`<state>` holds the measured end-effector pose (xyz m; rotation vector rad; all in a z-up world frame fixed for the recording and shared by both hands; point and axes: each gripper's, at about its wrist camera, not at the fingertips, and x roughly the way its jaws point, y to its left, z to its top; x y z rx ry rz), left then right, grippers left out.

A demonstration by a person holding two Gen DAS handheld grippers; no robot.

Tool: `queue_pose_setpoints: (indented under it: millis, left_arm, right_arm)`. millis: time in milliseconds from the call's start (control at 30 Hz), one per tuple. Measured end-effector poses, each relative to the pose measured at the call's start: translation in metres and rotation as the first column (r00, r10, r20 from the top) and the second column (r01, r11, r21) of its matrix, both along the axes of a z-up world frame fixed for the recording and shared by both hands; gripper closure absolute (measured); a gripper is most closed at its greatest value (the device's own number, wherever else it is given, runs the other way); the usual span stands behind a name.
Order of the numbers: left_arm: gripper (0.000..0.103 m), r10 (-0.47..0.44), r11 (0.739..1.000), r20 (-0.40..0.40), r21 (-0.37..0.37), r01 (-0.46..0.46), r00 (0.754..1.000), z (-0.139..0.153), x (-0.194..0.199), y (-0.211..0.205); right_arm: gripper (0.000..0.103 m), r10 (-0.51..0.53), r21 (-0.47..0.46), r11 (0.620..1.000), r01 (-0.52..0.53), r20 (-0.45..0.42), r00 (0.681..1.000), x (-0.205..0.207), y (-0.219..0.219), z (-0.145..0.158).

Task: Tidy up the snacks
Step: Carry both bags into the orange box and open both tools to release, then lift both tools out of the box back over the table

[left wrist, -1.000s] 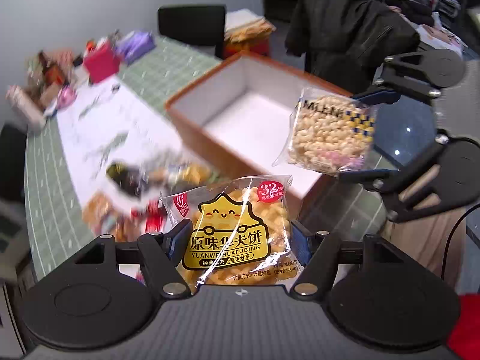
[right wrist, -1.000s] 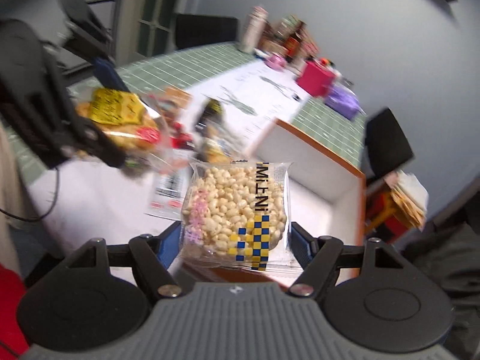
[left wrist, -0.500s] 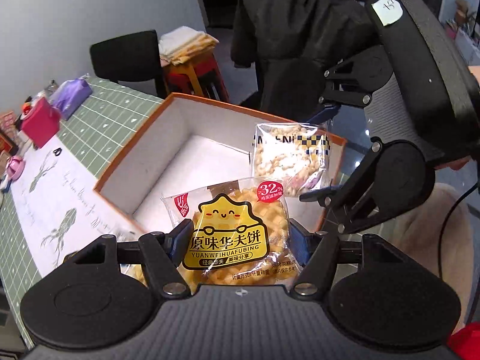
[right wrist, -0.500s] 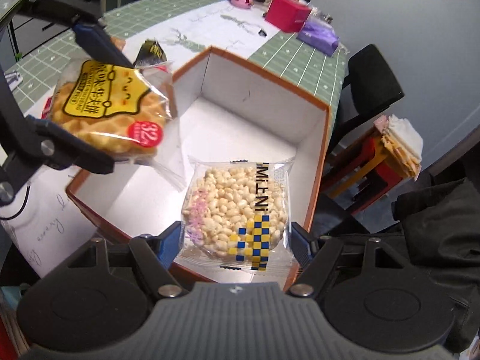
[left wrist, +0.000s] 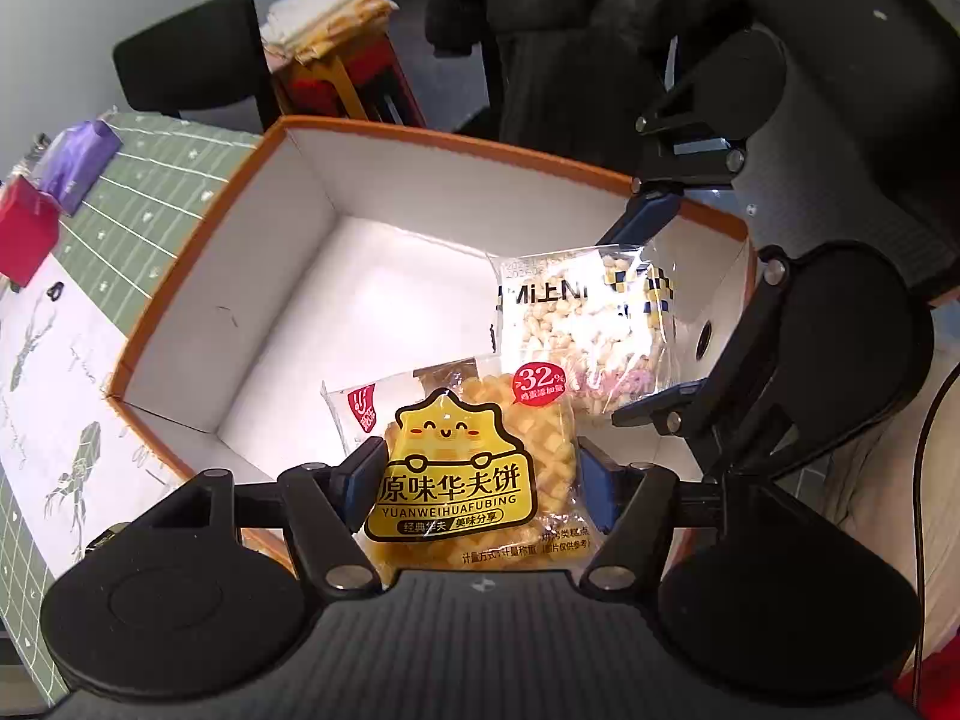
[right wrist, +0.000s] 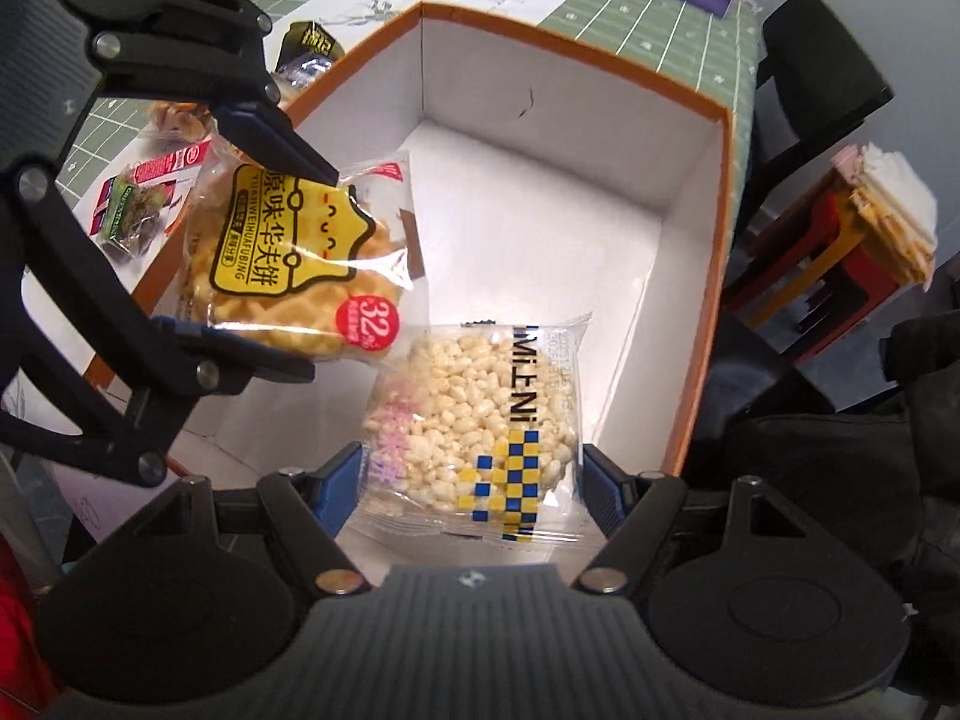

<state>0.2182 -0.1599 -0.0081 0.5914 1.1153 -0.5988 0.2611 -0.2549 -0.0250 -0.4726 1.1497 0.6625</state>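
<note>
Here, with the left gripper (left wrist: 480,474) pinching the waffle packet (left wrist: 474,480) and the right gripper (right wrist: 471,480) pinching the puffed-rice packet (right wrist: 480,414) above the box (left wrist: 198,228), lower both to its floor before releasing, apart.

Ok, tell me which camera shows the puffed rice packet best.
The right wrist view: the puffed rice packet fills the middle, facing the camera, held in the right tongs over the box. The left wrist view shows it smaller, partly behind the waffle packet.
</note>
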Motion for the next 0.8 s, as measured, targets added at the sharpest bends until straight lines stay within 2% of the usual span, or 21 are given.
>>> queue_pose_setpoints:
  millis: [67, 333, 467, 600, 800]
  left_arm:
    - [0.027, 0.009, 1.0, -0.026, 0.008, -0.009, 1.0, -0.004, 0.006, -0.002]
    - [0.027, 0.004, 1.0, -0.065, 0.0, -0.004, 0.998, -0.006, 0.016, -0.004]
    - [0.021, 0.014, 1.0, -0.062, -0.018, -0.015, 0.998, -0.006, 0.018, -0.001]
    - [0.015, 0.055, 0.997, -0.094, -0.055, -0.061, 0.994, -0.004, 0.019, 0.007]
    - [0.015, 0.076, 0.994, -0.098, -0.065, -0.083, 0.992, 0.002, 0.016, 0.009]
  right_arm:
    - [0.03, -0.003, -0.009, 1.0, 0.002, -0.036, 0.999, 0.004, 0.001, -0.006]
    - [0.03, 0.042, -0.054, 0.998, -0.045, -0.056, 0.998, 0.006, 0.011, -0.01]
    - [0.027, 0.04, -0.055, 0.998, -0.043, -0.055, 0.998, 0.004, 0.016, -0.009]
    - [0.024, 0.033, -0.049, 0.998, -0.036, -0.053, 0.998, 0.002, 0.014, -0.007]
    - [0.02, 0.025, -0.044, 0.999, -0.027, -0.043, 0.999, 0.002, 0.012, -0.004]
